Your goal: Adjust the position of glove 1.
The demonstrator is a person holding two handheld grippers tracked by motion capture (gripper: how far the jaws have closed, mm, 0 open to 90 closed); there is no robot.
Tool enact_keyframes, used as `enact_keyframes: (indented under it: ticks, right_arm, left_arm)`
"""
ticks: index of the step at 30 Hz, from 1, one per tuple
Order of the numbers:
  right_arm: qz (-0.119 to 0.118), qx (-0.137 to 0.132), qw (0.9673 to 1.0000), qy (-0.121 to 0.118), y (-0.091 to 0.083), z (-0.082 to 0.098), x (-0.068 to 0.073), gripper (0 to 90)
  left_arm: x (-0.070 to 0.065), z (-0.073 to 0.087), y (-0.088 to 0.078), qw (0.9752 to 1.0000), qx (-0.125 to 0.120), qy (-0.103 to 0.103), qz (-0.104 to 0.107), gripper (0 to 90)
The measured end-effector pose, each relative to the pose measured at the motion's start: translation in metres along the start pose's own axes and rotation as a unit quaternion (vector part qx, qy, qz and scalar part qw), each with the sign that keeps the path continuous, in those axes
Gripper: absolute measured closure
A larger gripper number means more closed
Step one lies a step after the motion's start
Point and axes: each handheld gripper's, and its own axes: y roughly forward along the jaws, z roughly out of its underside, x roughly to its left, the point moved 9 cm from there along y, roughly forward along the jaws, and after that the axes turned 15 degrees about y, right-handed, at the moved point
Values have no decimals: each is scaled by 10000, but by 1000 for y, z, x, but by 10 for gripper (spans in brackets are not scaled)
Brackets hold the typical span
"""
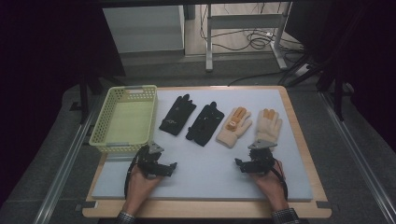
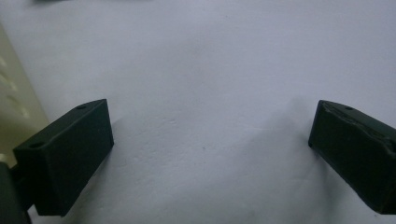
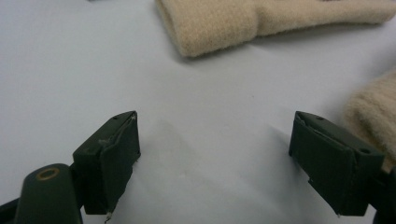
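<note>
Looks like the very start of a tidy-up job; both tools sit low on the bench [image 1: 299, 186] with nothing picked yet. The left tool [image 1: 169, 167] is released, jaws spread wide over bare grey mat [image 2: 210, 70] just by the basket's near corner; the right tool [image 1: 239, 164] is released too, with the near cream glove [image 1: 267, 125] just beside one jaw and the other cream glove [image 3: 210, 21] a bit further off. The gloves lie in a row across the middle of the mat: two black gloves [image 1: 177, 115] toward the basket, then the two cream ones with orange fingertips. The yellow-green basket [image 1: 108, 122] at the left edge has nothing in it. Best guess for the next move: the right tool slides forward onto the nearest cream cuff, pinches the fabric, then carries it over to the basket; soft knit, so it wants a decent bite or it'll slip out
</note>
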Motion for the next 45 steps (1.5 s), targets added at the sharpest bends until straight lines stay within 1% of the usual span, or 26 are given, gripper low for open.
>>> enact_keyframes:
  ticks: [32,35,38,42,45]
  right_arm:
    - [-35,16,10000,43,-1,-1,0,175]
    - [-32,34,10000,69,-3,-1,-1,190]
    - [-59,22,9999,151,-5,-2,-3,199]
    - [-106,-33,9998,141,-9,-4,-4,210]
    - [-112,-19,9999,112,-12,-6,-5,220]
  left_arm:
    - [0,0,0,10000,-4,14,-5,0]
    - [0,0,0,10000,-4,15,-4,0]
    - [0,0,0,10000,-4,13,-4,0]
    - [0,0,0,10000,-4,13,-3,0]
    - [0,0,0,10000,-5,13,-3,0]
